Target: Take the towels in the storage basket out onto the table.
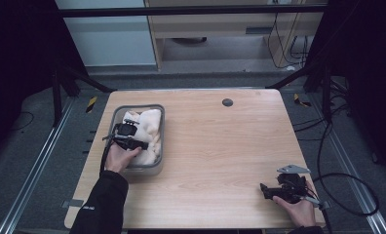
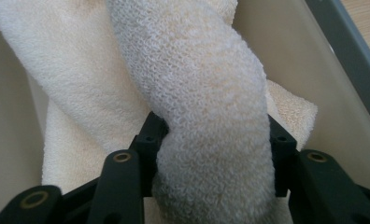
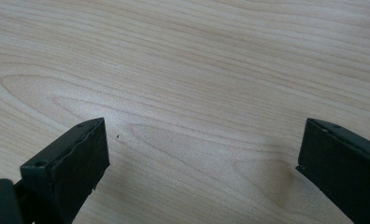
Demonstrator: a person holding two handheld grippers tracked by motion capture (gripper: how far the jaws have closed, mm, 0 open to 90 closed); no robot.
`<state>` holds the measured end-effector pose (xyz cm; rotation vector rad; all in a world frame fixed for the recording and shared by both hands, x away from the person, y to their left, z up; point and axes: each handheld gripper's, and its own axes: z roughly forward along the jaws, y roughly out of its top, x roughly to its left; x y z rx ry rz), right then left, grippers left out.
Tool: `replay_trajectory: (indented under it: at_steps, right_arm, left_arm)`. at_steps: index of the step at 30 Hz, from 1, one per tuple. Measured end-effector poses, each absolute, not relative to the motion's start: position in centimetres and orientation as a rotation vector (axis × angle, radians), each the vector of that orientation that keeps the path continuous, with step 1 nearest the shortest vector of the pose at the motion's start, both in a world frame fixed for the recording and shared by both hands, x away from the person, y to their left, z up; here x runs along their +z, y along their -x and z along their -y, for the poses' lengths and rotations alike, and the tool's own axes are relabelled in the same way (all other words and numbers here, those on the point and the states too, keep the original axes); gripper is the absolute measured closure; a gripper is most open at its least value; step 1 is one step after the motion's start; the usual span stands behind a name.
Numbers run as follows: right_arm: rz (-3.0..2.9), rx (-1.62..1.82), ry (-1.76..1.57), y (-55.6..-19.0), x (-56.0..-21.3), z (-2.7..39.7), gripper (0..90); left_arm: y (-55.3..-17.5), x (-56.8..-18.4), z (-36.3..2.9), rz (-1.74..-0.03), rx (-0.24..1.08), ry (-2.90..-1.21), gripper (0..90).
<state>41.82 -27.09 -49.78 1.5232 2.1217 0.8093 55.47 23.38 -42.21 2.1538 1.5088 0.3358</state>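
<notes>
A grey bin (image 1: 145, 170) stands at the table's left, filled with cream terry towels (image 1: 149, 125). My left gripper (image 1: 126, 130) reaches down into it, held by a hand in a dark sleeve. In the left gripper view the gripper (image 2: 213, 130) is shut on a thick rolled towel (image 2: 197, 79), whose roll fills the gap between the jaws; more towel lies beneath, against the bin's pale wall (image 2: 295, 60). My right gripper (image 1: 264, 190) is low over the table's front right corner, pointing left. Seen close, it (image 3: 204, 144) is open above bare wood, with nothing between its jaws.
The light wooden table (image 1: 215, 146) has a black round grommet (image 1: 227, 102) near its far edge. Black cables (image 1: 349, 195) trail over the floor at the right. Dark frame posts stand at both far corners.
</notes>
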Motion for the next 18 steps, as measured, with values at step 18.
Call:
replay_trajectory:
  at_steps: [18]
  right_arm:
    - [-2.123, 0.800, -1.521, -41.9, -49.8, 27.1, 1.9]
  left_arm:
    - [-53.1, -35.8, -26.0, -1.446, 0.429, -2.029, 58.1]
